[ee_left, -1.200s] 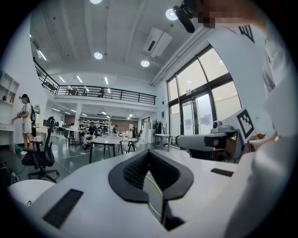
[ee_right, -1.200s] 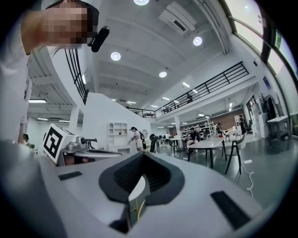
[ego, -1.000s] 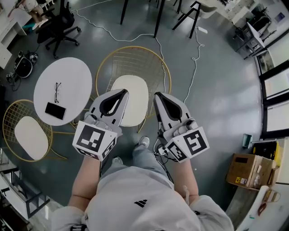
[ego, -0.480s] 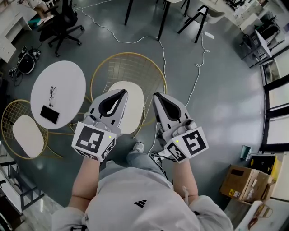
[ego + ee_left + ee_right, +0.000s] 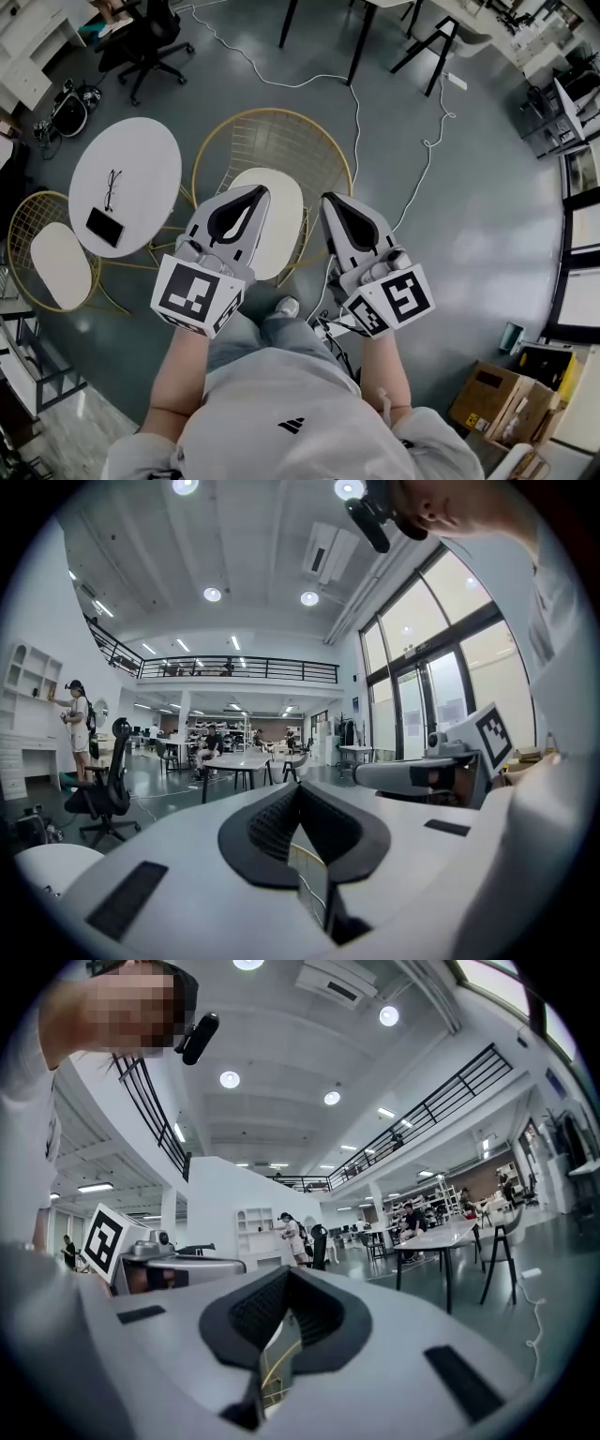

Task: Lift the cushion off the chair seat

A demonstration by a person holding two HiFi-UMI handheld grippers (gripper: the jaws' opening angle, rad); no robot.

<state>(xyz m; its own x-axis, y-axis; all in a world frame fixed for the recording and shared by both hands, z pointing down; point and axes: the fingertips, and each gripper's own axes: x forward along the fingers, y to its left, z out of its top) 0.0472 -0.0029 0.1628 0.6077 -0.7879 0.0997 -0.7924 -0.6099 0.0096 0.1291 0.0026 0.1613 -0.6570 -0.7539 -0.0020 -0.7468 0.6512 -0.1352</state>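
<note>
Head view: edged closer; left tongs [image 5: 251, 192] & right tongs [image 5: 328, 199] shut, empty; cushion [image 5: 286, 223] between tips, untouched on chair [image 5: 281, 141]. Approach only.

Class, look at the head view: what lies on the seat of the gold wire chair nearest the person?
A cream cushion lies on the chair. The left gripper covers the cushion's left edge, and the cushion hides whatever is beneath it.
</note>
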